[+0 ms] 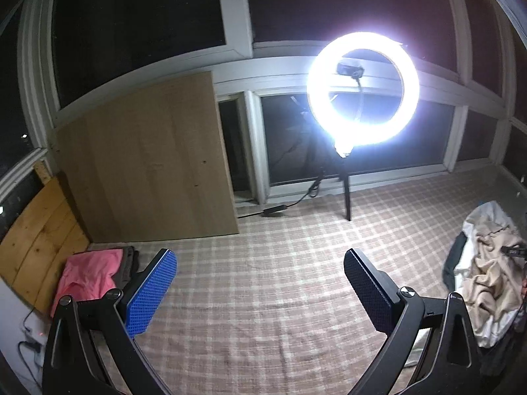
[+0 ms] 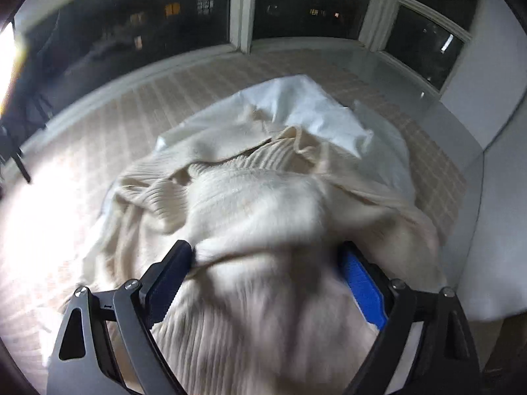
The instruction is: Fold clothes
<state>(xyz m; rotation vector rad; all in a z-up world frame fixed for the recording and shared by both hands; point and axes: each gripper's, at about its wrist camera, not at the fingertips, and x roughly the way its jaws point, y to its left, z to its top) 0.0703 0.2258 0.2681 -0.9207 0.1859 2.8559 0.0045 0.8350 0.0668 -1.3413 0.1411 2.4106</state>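
Knitwear fills my right gripper [image 2: 266, 276]: its jaws stand wide around the cream sweater [image 2: 250, 204] heaped at the bed's [image 1: 263, 263] right edge, seemingly ready to close and lift. My left gripper [image 1: 260, 283] hovers empty and spread over bare bed, probably kept free for spreading.

Sweater [image 2: 250, 204]: you're looking at cream ribbed knit.
Sheet [image 2: 316, 105] under it: it's showing plain white.
Bed cover [image 1: 263, 263]: it's showing a beige and white plaid.
Folded garment [image 1: 89, 273]: you're seeing pink.
Pads [image 1: 151, 296]: yours are showing blue, dimpled, on black frames.
Board [image 1: 148, 161]: it's showing pale wood grain.
Ring light [image 1: 362, 89]: it's glowing white.
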